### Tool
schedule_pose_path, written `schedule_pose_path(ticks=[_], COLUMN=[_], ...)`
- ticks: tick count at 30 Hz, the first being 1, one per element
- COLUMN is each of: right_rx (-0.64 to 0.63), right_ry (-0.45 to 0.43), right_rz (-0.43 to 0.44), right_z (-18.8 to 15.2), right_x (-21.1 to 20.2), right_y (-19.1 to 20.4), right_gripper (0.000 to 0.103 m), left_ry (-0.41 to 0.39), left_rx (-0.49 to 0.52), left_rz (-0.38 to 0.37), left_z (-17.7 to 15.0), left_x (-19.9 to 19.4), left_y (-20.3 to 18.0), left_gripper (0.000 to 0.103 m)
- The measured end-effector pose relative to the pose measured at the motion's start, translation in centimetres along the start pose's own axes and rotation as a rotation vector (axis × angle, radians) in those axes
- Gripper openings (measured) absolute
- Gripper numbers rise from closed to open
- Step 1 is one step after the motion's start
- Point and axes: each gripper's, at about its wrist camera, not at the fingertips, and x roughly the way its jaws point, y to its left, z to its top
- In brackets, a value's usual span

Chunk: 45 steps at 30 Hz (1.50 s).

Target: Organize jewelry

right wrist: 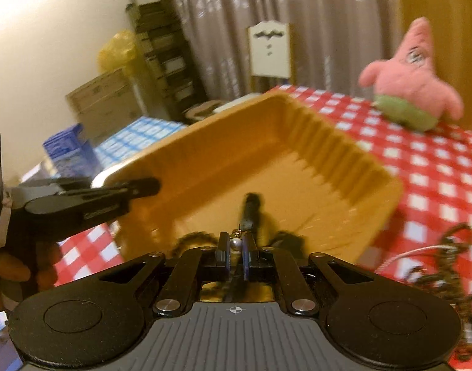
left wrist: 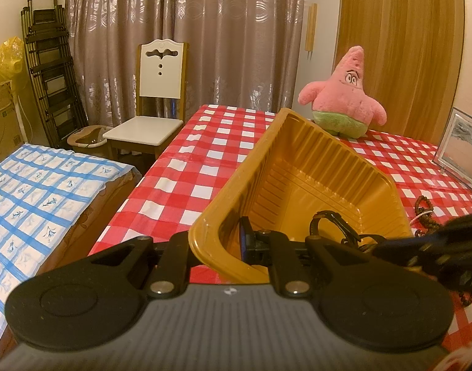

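A gold plastic tray (left wrist: 313,160) sits tilted on the red-checked tablecloth (left wrist: 186,167). My left gripper (left wrist: 236,242) is shut on the tray's near wall, with one blue pad inside. A dark strap (left wrist: 331,221) lies in the tray. In the right wrist view my right gripper (right wrist: 236,247) is shut on a small pearl piece (right wrist: 236,243) with a gold hook, above the near edge of the tray (right wrist: 251,154). The dark strap (right wrist: 250,208) lies just beyond it. The left gripper (right wrist: 137,187) shows at the tray's left rim. The right gripper (left wrist: 421,245) enters blurred from the right.
Dark beaded bracelets (right wrist: 446,259) lie in a heap on the cloth right of the tray. A pink plush star (left wrist: 347,92) stands at the table's far side and a framed picture (left wrist: 461,148) at its right edge. A white chair (left wrist: 152,105) and a blue-checked surface (left wrist: 35,198) stand to the left.
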Motion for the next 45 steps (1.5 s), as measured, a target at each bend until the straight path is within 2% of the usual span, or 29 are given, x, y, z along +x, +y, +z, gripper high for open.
schedule_pose_path(ticks=[10,11,12,14,17,25,37,41,45], right_rx=[-0.020,-0.019,-0.018,-0.011,0.010,0.136,0.267,0.268,0.204], right_ry=[0.044,0.043,0.036,0.026,0.000,-0.012,0.050,0.041,0.038], right_rz=[0.039,0.038,0.040,0.040,0.031,-0.081,-0.281,-0.305,-0.307], right_z=[-0.1,-0.1,-0.2,-0.1,-0.3,-2.5,-7.7,-8.0,-7.6], right_x=[3.9,3.9,3.7,3.6,1.9,-3.4,-8.3,-8.9,-8.5], right_y=[1.3,1.3,1.3,1.1,0.6,-2.8,-7.2,-8.1,-8.7], right_gripper=[0.010,0.015,0.024,0.032,0.033,0.033,0.033,0.033,0.033], left_ry=[0.000,-0.001,-0.001,0.000,0.001,0.001,-0.002,-0.002,-0.001], left_rx=[0.004,0.004,0.005,0.003,0.000,0.002,0.011,0.011,0.011], left_rz=[0.003,0.002,0.002,0.004,0.005,0.005,0.009,0.011,0.011], left_z=[0.2,0.2,0.2,0.2,0.2,0.3,0.1,0.1,0.1], left_x=[-0.1,-0.1,-0.1,-0.1,-0.1,-0.2,-0.2,-0.2,-0.2], left_y=[-0.1,-0.2,-0.1,-0.1,-0.2,-0.2,-0.3,-0.4,-0.4], left_gripper=[0.012,0.012,0.012,0.012,0.012,0.012,0.012,0.012,0.012])
